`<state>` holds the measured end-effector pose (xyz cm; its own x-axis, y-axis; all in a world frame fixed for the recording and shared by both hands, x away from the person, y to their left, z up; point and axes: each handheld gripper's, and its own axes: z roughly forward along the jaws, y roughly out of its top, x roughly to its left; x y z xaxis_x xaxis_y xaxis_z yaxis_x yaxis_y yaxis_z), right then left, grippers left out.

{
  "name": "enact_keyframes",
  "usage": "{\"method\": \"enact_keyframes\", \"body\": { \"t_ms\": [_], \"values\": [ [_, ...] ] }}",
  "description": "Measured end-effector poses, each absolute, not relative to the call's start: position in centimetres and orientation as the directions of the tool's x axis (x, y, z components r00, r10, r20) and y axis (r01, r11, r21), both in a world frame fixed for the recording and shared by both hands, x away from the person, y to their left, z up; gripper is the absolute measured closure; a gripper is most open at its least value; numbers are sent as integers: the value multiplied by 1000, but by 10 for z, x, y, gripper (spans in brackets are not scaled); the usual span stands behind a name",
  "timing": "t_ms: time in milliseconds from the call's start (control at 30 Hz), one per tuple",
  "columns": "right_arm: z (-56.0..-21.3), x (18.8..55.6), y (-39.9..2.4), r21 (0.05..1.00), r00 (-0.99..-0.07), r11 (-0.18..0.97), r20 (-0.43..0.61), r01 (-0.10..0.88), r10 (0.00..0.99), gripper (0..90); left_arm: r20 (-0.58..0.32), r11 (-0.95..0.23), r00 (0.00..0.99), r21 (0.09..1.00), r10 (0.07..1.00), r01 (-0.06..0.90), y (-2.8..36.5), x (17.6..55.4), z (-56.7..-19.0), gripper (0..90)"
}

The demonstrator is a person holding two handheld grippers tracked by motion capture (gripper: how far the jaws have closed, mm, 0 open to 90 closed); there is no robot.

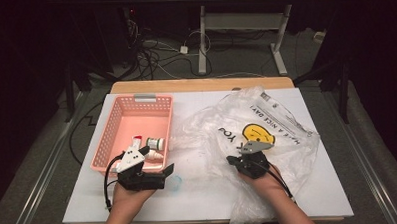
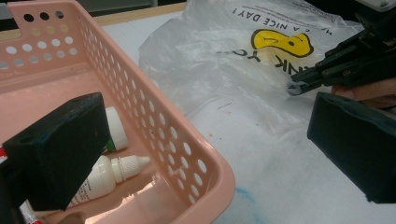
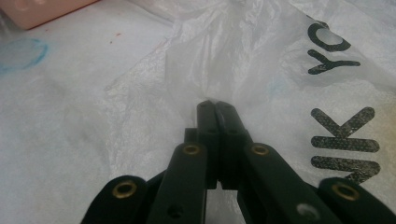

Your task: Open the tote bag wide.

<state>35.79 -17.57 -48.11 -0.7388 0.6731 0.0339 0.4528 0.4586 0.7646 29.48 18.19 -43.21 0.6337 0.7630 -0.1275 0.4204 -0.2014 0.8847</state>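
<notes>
The right gripper [image 3: 215, 106] is pinched shut on a fold of the plastic bag [image 1: 267, 129], which lies at 3 o'clock from the pink basket [image 1: 112, 140]. It should lift slowly, keeping the film taut. The left gripper [image 1: 169, 169] waits with jaws wide beside the basket.

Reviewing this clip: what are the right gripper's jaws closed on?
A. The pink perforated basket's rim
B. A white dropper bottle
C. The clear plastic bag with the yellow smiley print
C: the right gripper has its jaws pressed together on a fold of the clear plastic bag.
</notes>
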Motion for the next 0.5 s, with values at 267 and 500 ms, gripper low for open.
{"method": "enact_keyframes", "body": {
  "t_ms": [267,500],
  "values": [
    [-475,360,-193,800,-679,391,27,455,734,900,-125,-204,636,885,762,418,182,295,-432,0],
    [-468,360,-208,833,-651,339,33,438,759,900,-125,-203,635,886,762,417,183,295,-432,0]
  ]
}}
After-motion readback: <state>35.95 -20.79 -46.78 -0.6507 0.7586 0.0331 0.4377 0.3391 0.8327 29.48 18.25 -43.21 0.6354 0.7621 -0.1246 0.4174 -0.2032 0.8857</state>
